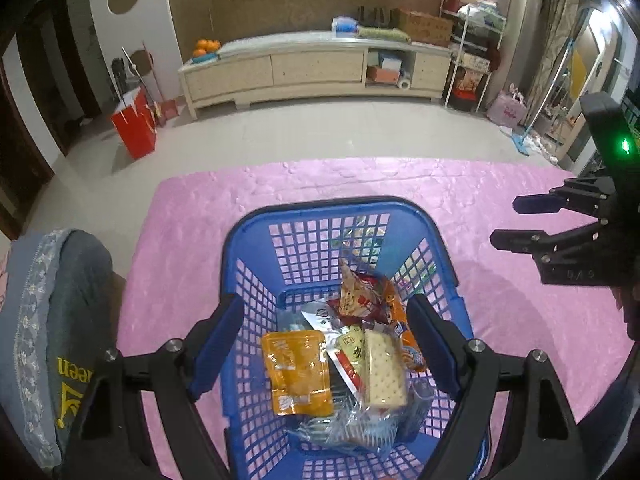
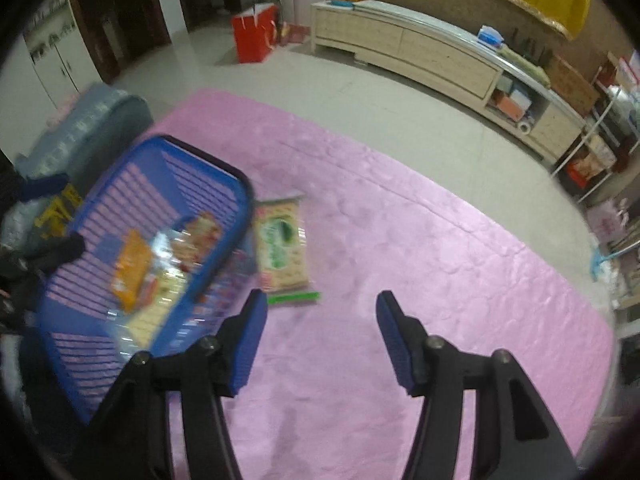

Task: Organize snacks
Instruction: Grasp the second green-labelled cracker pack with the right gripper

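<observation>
Left gripper (image 1: 326, 334) hangs spread wide over the blue basket (image 1: 248, 236) of snacks on a pink cloth (image 2: 400, 240); right gripper (image 2: 322, 320) is spread too, empty, tiled floor (image 1: 280, 128) behind.

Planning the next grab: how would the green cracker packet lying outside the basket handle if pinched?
The green cracker packet lies flat, looking fairly stiff and light. Its glossy wrapper may slip on the pink cloth. Crackers inside could crack if squeezed hard.

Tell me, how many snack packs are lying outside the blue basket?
1: a green-and-white cracker pack lies on the pink cloth right beside the blue basket. Others may be hidden behind the basket.
</observation>
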`<state>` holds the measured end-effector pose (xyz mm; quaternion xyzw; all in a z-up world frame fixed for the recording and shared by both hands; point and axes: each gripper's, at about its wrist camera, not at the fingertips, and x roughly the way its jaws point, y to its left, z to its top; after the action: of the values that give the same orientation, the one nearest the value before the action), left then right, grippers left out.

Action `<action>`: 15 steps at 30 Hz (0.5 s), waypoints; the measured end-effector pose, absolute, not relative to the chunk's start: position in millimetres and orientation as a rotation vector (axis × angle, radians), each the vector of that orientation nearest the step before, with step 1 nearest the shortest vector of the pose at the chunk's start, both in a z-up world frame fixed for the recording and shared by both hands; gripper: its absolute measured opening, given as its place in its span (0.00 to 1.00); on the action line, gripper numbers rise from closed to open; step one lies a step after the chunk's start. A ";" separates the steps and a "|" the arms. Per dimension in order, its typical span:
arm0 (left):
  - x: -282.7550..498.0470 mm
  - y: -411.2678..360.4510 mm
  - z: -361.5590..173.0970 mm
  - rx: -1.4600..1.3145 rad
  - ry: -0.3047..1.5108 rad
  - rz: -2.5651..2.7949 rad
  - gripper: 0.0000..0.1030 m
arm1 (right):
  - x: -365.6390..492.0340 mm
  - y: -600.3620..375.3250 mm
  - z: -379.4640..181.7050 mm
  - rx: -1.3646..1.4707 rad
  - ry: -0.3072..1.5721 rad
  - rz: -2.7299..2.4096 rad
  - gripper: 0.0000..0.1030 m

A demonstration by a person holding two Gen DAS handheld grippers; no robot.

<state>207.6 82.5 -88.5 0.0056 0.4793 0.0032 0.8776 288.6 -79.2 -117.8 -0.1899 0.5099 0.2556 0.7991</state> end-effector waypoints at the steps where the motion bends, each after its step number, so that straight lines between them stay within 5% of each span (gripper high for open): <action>1: 212.5 82.0 -92.4 0.013 1.015 0.010 0.79 | 291.1 -78.4 -123.4 -0.415 1.103 0.547 0.60; 15: 247.7 71.4 -134.9 0.027 1.091 -0.001 0.79 | 305.4 -46.9 -212.9 -0.572 1.186 0.637 0.60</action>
<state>247.7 71.4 -134.9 0.0130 0.5189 -0.0005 0.8548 305.4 -46.9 -212.9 -0.2612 0.5415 0.2907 0.7443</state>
